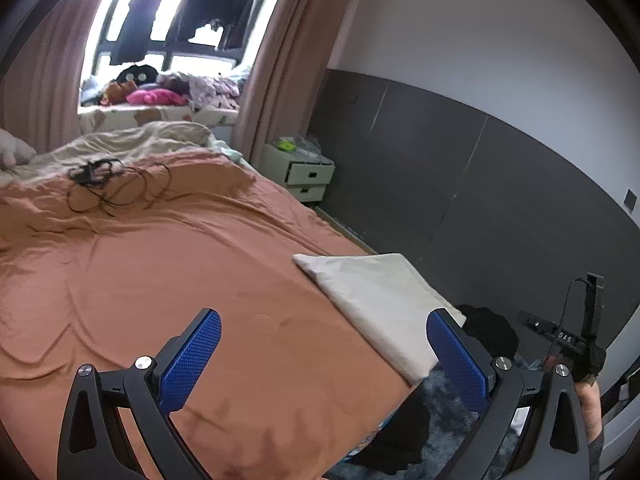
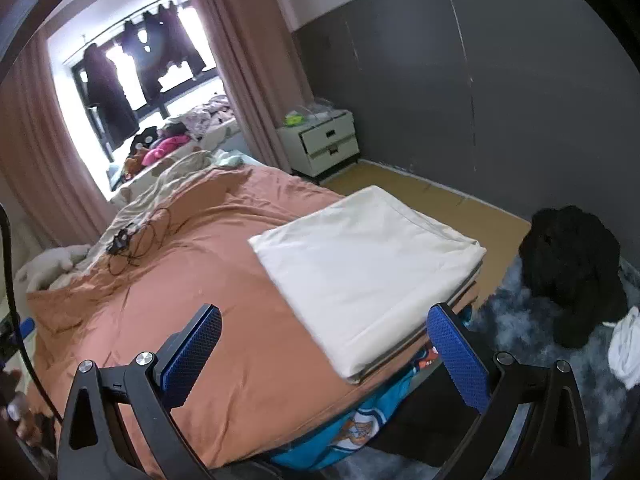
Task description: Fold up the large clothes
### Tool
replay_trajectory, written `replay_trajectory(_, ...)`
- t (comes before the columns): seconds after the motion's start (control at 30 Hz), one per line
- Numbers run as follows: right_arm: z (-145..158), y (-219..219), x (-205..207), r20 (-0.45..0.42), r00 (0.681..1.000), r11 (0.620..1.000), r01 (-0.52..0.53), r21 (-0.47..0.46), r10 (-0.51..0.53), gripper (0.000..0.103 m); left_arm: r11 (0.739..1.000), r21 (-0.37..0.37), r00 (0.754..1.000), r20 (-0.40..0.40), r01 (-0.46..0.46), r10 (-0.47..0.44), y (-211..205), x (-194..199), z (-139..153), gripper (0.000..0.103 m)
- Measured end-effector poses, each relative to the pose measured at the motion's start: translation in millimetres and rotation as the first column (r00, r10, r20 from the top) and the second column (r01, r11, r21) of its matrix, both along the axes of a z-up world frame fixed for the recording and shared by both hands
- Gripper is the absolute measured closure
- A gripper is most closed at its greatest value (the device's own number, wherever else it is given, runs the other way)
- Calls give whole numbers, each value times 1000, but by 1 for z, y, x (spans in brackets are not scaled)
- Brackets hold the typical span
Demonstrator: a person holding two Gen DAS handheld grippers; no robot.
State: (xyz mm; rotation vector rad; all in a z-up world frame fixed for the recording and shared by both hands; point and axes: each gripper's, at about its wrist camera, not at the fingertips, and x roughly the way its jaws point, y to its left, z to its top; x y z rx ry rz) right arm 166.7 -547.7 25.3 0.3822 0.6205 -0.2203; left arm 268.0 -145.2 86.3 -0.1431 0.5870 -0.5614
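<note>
Bedroom with pink curtains and a dark-panelled wall: an orange-covered bed point(image 2: 192, 280) fills both wrist views, a tangle of black cable point(image 2: 136, 244) lying toward its far end and a white two-drawer nightstand point(image 2: 324, 142) standing beyond it by the wall. On the bed's near right corner rests a cream cloth point(image 2: 360, 276), already folded into a flat, squared rectangle with its layered edges facing the floor side. Both tongs hang released and empty above the bed's near edge: the left gripper point(image 1: 324, 356) has its blue pads spread wide, with the cloth's near edge just beside its right-hand pad, and the right gripper point(image 2: 324, 354) is equally agape, the cloth's near corner lying between its fingers in the view. Off the bed's corner, on a grey-blue rug point(image 2: 520, 360), sit a black heap of fabric point(image 2: 572, 272) and a crumpled white garment point(image 2: 626, 354).

By this evidence the cream piece looks finished, and the likely step is fetching the next item from the floor pile. Done well, that means lifting it by two adjacent corners or the shoulders, one per gripper, and spreading it flat on the open orange expanse away from the cable and clear of the finished fold, so the squared stack is not dragged askew.
</note>
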Motion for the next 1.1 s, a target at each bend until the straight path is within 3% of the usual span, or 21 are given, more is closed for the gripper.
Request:
replay_trajectory(0.5,14,67,-66,97,993,994,-59,-92,68,0,988,34,980,139,-151,145,80,-106,9,0)
replay_trajectory(1.1,-9,125,-127,91,970,969,-214,-121,226,0,961,43,933,254,-275,255,102,-222,-9,0)
